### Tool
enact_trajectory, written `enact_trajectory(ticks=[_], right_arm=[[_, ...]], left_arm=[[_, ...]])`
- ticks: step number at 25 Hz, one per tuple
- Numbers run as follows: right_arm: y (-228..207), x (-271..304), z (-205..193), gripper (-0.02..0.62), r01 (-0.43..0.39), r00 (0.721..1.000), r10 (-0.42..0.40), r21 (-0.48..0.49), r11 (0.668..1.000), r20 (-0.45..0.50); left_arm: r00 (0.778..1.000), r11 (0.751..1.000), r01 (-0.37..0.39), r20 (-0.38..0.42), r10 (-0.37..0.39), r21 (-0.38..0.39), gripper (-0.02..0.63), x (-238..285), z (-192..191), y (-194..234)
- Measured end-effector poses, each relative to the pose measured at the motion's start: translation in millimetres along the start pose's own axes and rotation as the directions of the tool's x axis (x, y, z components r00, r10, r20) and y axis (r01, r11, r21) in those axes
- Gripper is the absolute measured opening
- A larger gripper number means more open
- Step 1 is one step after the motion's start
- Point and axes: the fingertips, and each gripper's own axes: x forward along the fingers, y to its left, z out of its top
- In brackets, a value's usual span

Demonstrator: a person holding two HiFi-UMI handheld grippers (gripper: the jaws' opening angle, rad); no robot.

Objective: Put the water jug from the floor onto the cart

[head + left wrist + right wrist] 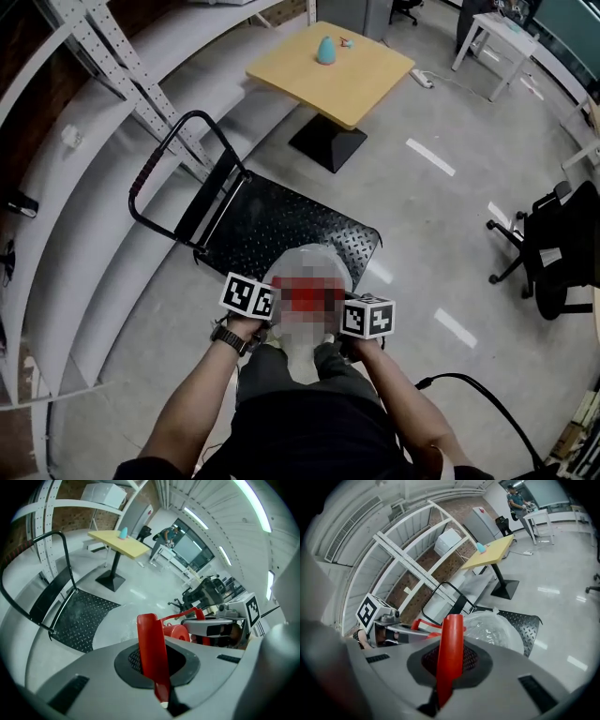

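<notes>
The water jug [305, 258] is a clear bottle wrapped in plastic, with a red cap [180, 632] and a red strap handle [150, 644]. It hangs in front of me, over the near edge of the black cart [272, 230]. My left gripper [274, 305] is shut on the left side of the handle. My right gripper [345, 319] is shut on the right side of the handle [452, 639]. In the right gripper view the jug [494, 625] shows against the cart's deck [525, 620]. A mosaic patch hides the jug's top in the head view.
The cart's black push bar [178, 141] rises at its left end, beside white shelving [103, 84]. Beyond it stands a yellow pedestal table [330, 70] with a teal object [325, 50]. An office chair [553, 248] is at the right. A black cable [469, 384] lies near my feet.
</notes>
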Motion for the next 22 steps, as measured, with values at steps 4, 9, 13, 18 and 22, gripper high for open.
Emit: enact_trajectory(ticks=[4, 9, 13, 18, 22], right_arm=[[-15.8, 48.0, 41.2, 0.0, 0.042, 0.998, -0.045, 0.049, 0.998, 0.051], [-46.7, 113.3, 74.6, 0.0, 0.14, 0.978, -0.167, 0.196, 0.971, 0.128], [-73.2, 159.9, 82.4, 0.0, 0.176, 0.961, -0.223, 0.268, 0.947, 0.161], [-98.9, 210.4, 88.4, 0.0, 0.196, 0.956, -0.246, 0.278, 0.941, 0.16], [-119.9, 237.7, 85.5, 0.0, 0.194, 0.957, -0.245, 0.29, 0.937, 0.152]], left_arm=[[0.999, 0.998, 0.033, -0.039, -0.031, 0.049, 0.003, 12.9, 50.3, 48.3], [0.985, 0.986, 0.116, -0.144, -0.098, 0.122, 0.003, 44.3, 101.1, 113.7], [0.972, 0.973, 0.155, -0.2, -0.119, 0.172, 0.003, 74.0, 125.0, 158.1], [0.967, 0.966, 0.165, -0.227, -0.119, 0.198, 0.003, 104.3, 139.0, 206.7], [0.965, 0.965, 0.166, -0.236, -0.117, 0.201, 0.003, 127.3, 142.1, 231.6]])
